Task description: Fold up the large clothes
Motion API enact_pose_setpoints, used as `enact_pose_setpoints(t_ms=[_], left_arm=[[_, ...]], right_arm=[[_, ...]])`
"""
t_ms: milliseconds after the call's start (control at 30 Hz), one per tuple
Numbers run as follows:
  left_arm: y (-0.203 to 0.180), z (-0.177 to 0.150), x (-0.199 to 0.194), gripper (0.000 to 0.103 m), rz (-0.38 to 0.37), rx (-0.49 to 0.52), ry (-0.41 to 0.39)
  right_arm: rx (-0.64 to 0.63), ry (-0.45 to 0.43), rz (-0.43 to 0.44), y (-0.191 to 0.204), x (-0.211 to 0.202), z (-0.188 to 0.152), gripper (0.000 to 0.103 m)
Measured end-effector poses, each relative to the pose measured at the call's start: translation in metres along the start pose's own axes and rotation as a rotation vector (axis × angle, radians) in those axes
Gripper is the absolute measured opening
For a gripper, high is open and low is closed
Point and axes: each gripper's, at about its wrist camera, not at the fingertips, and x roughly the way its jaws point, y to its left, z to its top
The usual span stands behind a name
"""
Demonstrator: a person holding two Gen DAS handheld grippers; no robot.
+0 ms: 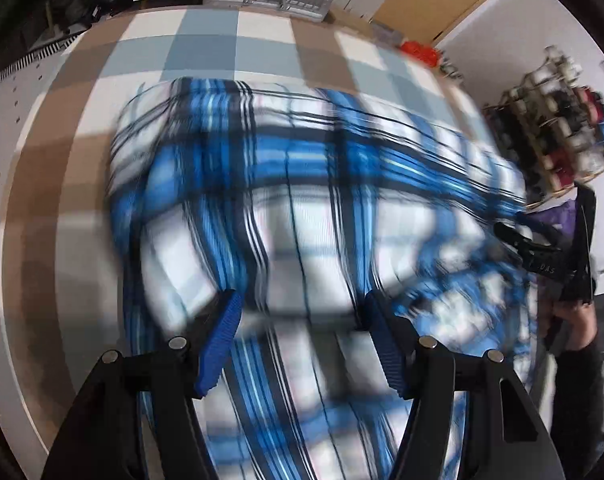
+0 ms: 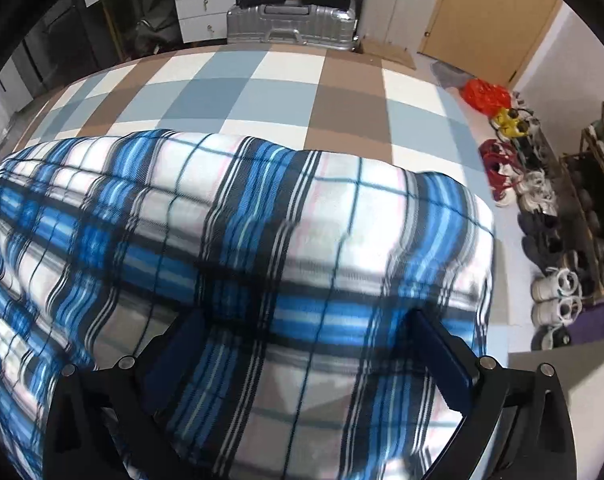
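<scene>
The blue and white plaid blanket (image 2: 262, 248) lies bunched on a checked bed (image 2: 262, 92), filling the middle of both views. The left gripper (image 1: 302, 340) stands wide above it, pads clear of the cloth. The right gripper (image 2: 302, 360) also stands wide over the blanket. Shoes (image 2: 542, 240) line the floor at three o'clock, a silver suitcase (image 2: 294, 26) at twelve.

A bed spread with a checked cover of brown, pale blue and white squares (image 2: 262, 92) carries the load. On it lies a bulky fleece blanket in blue, white and black plaid (image 2: 262, 216), bunched from centre toward six o'clock.
</scene>
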Motion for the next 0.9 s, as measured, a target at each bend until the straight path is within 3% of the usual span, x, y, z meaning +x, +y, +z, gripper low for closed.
enact_pose_setpoints(t_ms=[133,233,300,400,633,700,733,800,900], left_arm=[[-0.014,-0.075,-0.041,0.059,0.038,0.076,-0.051],[-0.022,-0.128,-0.059,0.059,0.120,0.139,-0.077],[-0.023,-0.171,-0.068,0.059,0.210,0.165,-0.092],[-0.022,-0.209,-0.072,0.059,0.324,0.173,-0.141],[-0.016,-0.252,-0.081,0.059,0.378,0.111,-0.308],[-0.021,-0.260,-0.083,0.059,0.348,0.110,-0.352],[-0.029,-0.251,-0.084,0.059,0.349,0.111,-0.369],[-0.033,-0.258,-0.084,0.059,0.385,0.126,-0.394],[-0.039,-0.257,-0.085,0.063,0.427,0.156,-0.436]], right_arm=[[0.036,-0.091,0.155,0.000,-0.067,-0.042,0.103],[0.059,-0.133,0.303,0.011,-0.122,-0.092,0.103],[0.079,-0.153,0.367,0.016,-0.145,-0.119,0.103],[0.105,-0.245,0.449,0.034,-0.184,-0.169,0.103],[0.135,-0.506,0.545,0.059,-0.232,-0.237,0.103],[0.145,-0.561,0.563,0.054,-0.230,-0.250,0.103],[0.132,-0.558,0.578,0.054,-0.226,-0.255,0.103],[0.110,-0.486,0.529,0.059,-0.217,-0.259,0.103],[0.093,-0.493,0.480,0.060,-0.217,-0.266,0.103]])
